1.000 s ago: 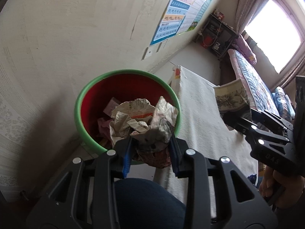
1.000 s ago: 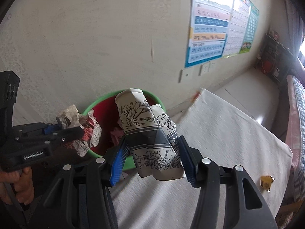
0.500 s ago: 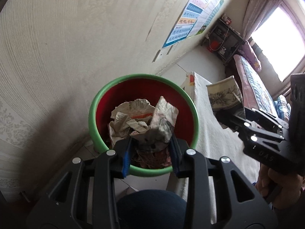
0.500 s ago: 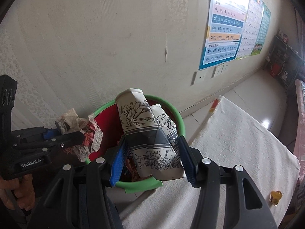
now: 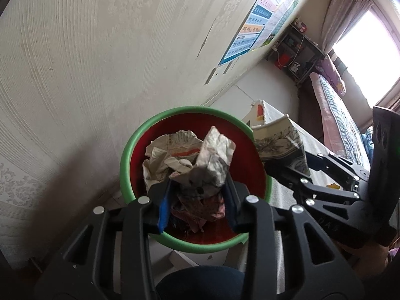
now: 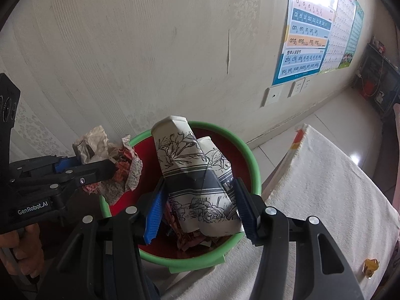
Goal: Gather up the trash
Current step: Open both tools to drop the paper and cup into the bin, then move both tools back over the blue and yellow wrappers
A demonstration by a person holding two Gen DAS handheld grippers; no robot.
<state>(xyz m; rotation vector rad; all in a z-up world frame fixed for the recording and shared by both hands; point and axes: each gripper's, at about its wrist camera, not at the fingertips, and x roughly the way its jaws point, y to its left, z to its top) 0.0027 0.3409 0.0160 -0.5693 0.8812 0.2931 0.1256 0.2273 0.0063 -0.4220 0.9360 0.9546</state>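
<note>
The left gripper point(image 5: 197, 200) clamps a paper wad point(image 5: 200, 165), jaws just easing wider, above the bin's point(image 5: 125, 160) red hollow, while the right gripper point(image 6: 197, 212) clamps a flattened floral cup point(image 6: 197, 182) over the rim by the cloth-covered table point(image 6: 325, 175). The bin stands tight against the wall point(image 6: 125, 62), holding scraps point(image 6: 190, 240). Both loads sit further over the bin than a second ago.

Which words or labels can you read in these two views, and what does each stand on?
"GenRobot.AI": left gripper body.
"ai ei ui ao ou", "an en in", "ang eng", "zhi chi shi": pinyin poster.
"DAS": right gripper body, faint.
Crumpled newspaper print: too small.
</note>
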